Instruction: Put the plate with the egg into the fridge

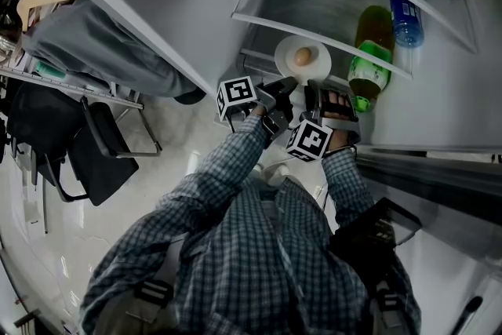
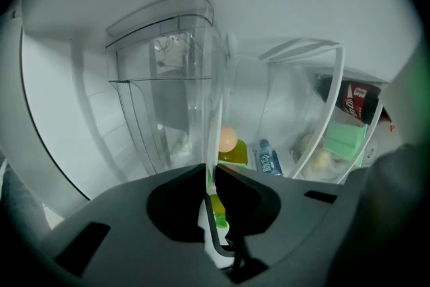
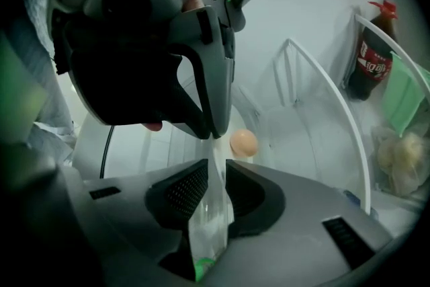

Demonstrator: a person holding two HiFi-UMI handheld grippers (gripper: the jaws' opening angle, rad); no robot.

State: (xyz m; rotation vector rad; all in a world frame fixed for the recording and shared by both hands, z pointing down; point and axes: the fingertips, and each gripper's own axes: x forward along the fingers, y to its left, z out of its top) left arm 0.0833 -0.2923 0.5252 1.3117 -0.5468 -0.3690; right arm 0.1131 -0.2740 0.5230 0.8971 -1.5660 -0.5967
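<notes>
A round pale plate (image 1: 292,51) carrying a brown egg (image 1: 303,56) lies on a fridge shelf (image 1: 259,18). Both grippers meet it at its near rim. My left gripper (image 1: 285,83) is shut on the rim, which runs edge-on between its jaws (image 2: 209,175), with the egg (image 2: 228,139) just beyond. To its right, my right gripper (image 1: 321,85) is also shut on the plate's edge (image 3: 215,175). From there the egg (image 3: 243,142) shows ahead and the left gripper (image 3: 213,132) close above.
A green bottle (image 1: 370,59) and a blue-capped water bottle (image 1: 405,16) lie to the plate's right. A dark sauce bottle (image 3: 371,60) and bagged food (image 3: 403,158) sit in the fridge. The open fridge door (image 1: 149,4) stands at left, a dark chair (image 1: 102,149) beyond it.
</notes>
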